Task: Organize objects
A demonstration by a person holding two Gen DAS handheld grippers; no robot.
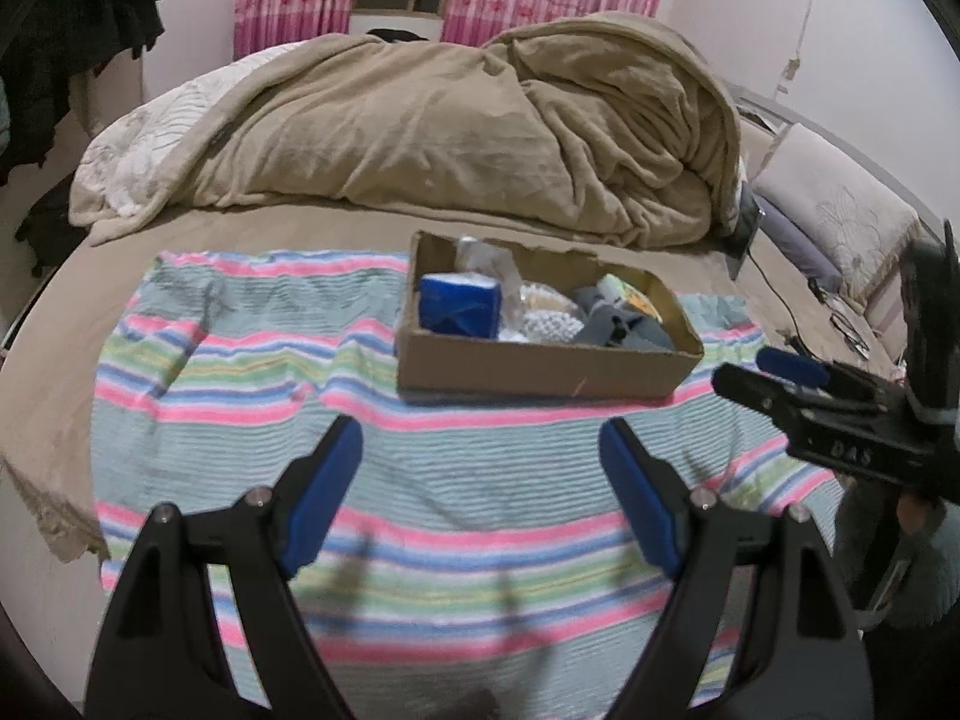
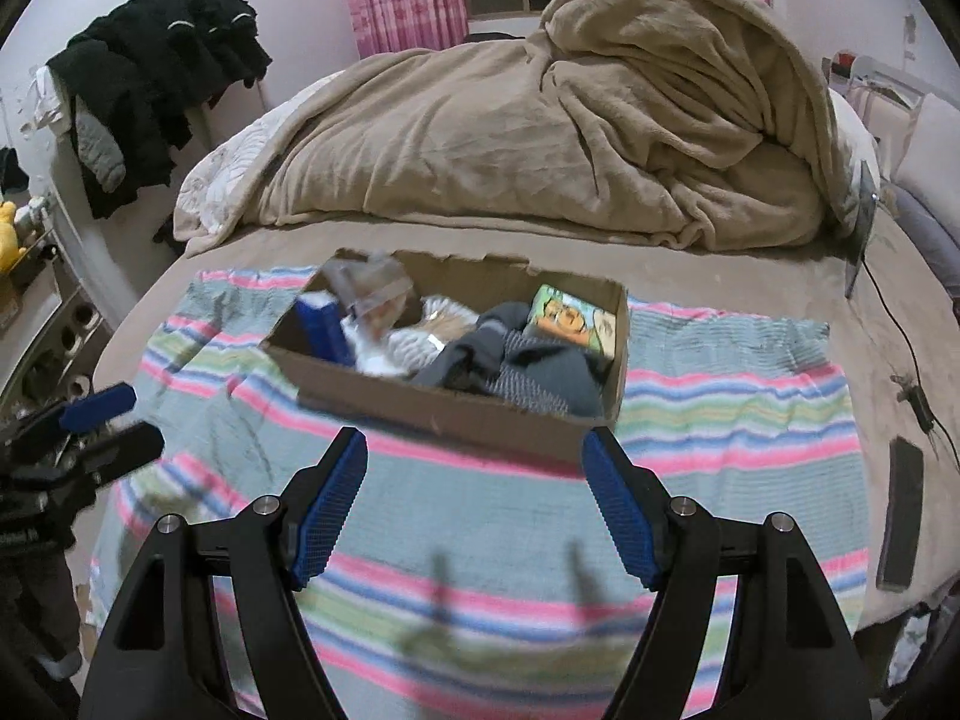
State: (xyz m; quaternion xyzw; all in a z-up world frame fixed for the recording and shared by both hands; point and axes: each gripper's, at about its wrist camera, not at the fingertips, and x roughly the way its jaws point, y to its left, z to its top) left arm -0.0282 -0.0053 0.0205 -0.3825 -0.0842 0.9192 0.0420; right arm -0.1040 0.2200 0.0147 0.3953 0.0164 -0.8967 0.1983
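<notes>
Cardboard box point(image 2: 444, 414) — crammed, blue carton point(image 1: 459, 305), grey cloth point(image 2: 540, 372)

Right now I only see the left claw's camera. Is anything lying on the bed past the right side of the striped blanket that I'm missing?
Observer: Yes. A flat black slab, likely a phone, lies on the tan sheet just beyond the right edge of the striped blanket.
Operator: And that colourful thing in the cardboard box?
Observer: It is a carton printed with a cartoon face. It leans against the right wall of the cardboard box, next to dark grey clothing.
Operator: Anything off the bed's left side?
Observer: A yellow plush toy sits at the far left edge, below the hanging black clothes.
</notes>
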